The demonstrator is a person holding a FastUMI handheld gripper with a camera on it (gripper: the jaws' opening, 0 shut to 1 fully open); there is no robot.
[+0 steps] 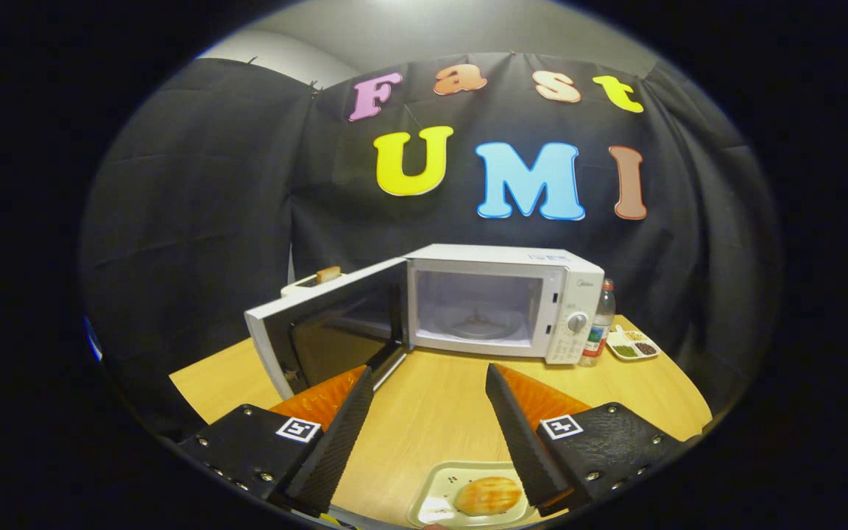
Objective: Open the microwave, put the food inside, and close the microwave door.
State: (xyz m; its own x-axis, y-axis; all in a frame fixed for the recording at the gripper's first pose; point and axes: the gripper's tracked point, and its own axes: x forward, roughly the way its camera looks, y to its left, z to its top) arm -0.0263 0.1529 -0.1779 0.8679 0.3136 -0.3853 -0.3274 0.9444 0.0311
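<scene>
**Door open: now collect the plate of food**

The microwave (501, 302) stands on the worktop (431, 412) with its door (328, 324) swung wide and the cavity bare. The gripper (428, 427) has its fingers spread apart, holding nothing. The bun (488, 495) sits on a small plate (435, 489) between and below them. My advice: lower squarely, pinch the plate's rim, keep it level.
</scene>
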